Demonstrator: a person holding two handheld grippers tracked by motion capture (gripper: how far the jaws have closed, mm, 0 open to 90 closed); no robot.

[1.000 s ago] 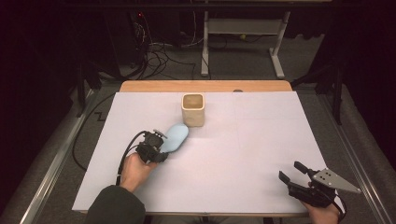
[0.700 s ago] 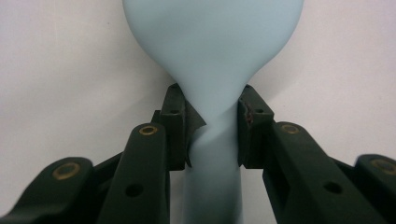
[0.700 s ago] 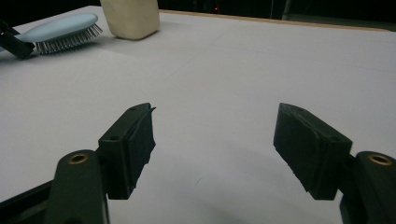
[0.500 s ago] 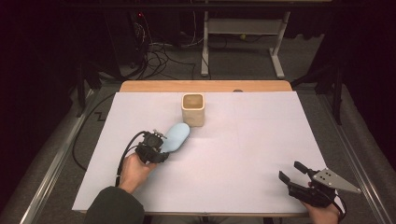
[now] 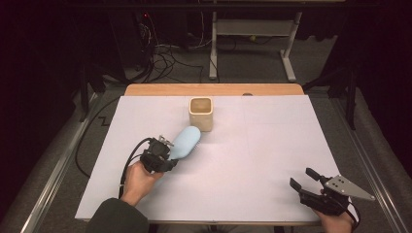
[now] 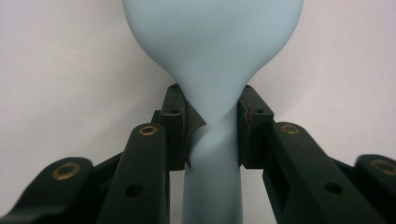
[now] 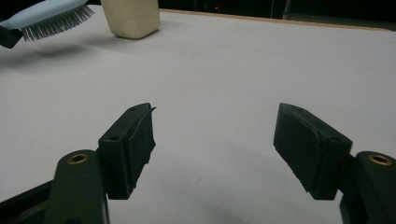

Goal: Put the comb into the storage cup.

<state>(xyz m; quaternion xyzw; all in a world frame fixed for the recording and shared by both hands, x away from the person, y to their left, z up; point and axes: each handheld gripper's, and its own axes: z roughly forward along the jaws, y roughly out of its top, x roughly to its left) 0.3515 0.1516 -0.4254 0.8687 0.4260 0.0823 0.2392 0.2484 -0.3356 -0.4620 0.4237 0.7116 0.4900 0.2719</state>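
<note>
While the right claw [image 7: 212, 149] gapes empty, the left claw [image 6: 212, 135] pinches the smooth pale-blue bristled brush [image 5: 184, 143].

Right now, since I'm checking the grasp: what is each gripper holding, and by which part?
The left gripper clamps the light blue hairbrush at the narrow neck of its handle, just below the head. The right gripper is open and holds nothing.

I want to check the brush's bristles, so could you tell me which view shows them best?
The right gripper view: the light blue hairbrush appears side-on, bristles pointing down, beside the cream cup. The high view shows its smooth back; the left gripper view shows its neck clamped in the left gripper.
</note>
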